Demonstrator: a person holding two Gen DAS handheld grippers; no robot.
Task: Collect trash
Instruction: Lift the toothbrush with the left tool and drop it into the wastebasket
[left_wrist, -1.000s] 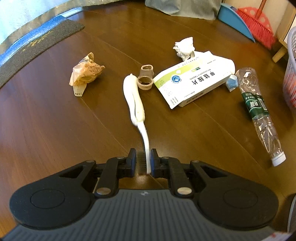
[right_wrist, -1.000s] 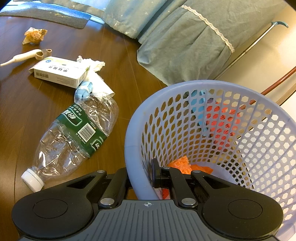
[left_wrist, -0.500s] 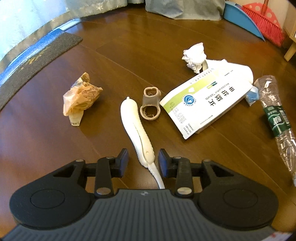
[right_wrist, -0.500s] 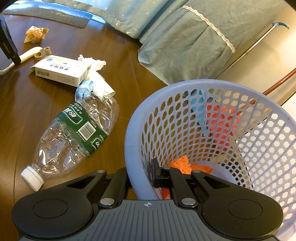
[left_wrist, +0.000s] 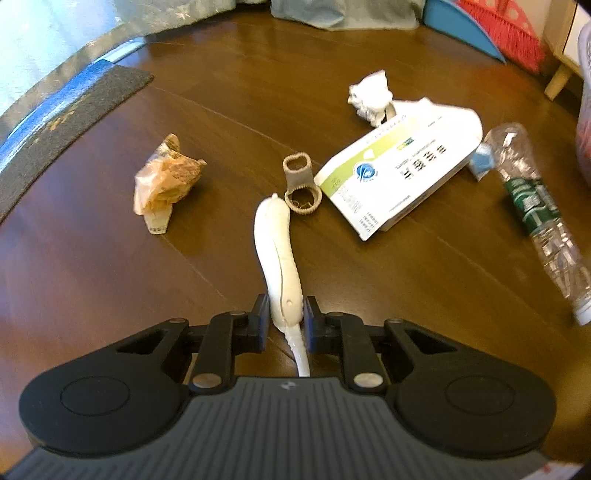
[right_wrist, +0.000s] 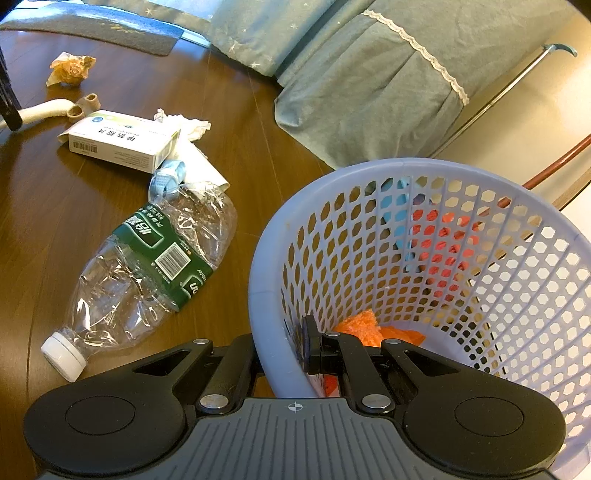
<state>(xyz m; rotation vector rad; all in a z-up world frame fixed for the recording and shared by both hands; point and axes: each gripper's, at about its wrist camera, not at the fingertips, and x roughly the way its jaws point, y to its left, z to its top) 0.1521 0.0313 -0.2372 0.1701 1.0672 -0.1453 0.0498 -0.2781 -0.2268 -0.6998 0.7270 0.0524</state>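
Underfoot, dark brown wooden floor (left_wrist: 92, 258), glossy, with a grey doormat (left_wrist: 62, 125) lying along its far left edge. Beyond that, a blue dustpan (left_wrist: 458, 29) and a red broom (left_wrist: 506, 29) propped at the far right, and a grey-blue bed skirt (right_wrist: 369, 74) with a lace trim hanging down to the boards.

Scattered over the floor: a crumpled orange wrapper (left_wrist: 166, 181) off on its own to the left, a small brown fabric ring (left_wrist: 301, 184) just beside the tip of a white toothbrush (left_wrist: 275, 243), then a white and green medicine box (left_wrist: 399, 173) with a wad of white tissue (left_wrist: 369, 94) behind it. Further right, a crushed clear water bottle (right_wrist: 147, 273) with a green label, lying on its side close to a lavender plastic basket (right_wrist: 406, 166).

Left tool (left_wrist: 284, 314): jaws just closed in, narrow, pads pressing on the thick lower part of the toothbrush, whose far end rests on the floor.

Right tool (right_wrist: 282, 339): clamped tight on the basket's near wall, one finger inside and one outside. Inside the basket, an orange scrap (right_wrist: 360, 325) at the bottom.
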